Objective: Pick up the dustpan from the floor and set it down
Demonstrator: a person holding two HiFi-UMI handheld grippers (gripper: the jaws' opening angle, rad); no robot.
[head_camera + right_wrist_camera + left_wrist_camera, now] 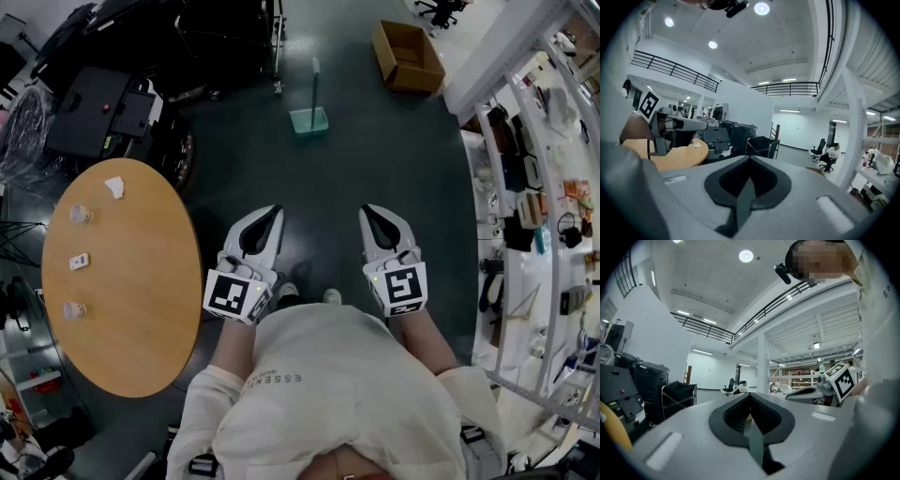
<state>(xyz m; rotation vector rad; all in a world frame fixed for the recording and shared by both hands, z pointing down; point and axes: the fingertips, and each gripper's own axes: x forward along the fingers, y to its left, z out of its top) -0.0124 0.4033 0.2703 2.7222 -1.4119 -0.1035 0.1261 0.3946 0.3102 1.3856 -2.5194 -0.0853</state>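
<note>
The dustpan (309, 119) is pale green with an upright handle and stands on the dark floor, well ahead of both grippers. My left gripper (273, 213) and right gripper (367, 212) are held side by side at waist height, pointing forward, far from the dustpan. Each has its jaws closed together with nothing between them. In the left gripper view the left gripper (750, 396) points level across the hall, and the dustpan does not show. The right gripper (750, 159) likewise faces the hall, with no dustpan in its view.
A round wooden table (141, 300) with a few small items stands at the left. Black office machines (103, 112) stand behind it. A cardboard box (408, 56) lies far ahead on the right. Shelving (534, 206) runs along the right side. A person sits in a chair (829, 155) far off.
</note>
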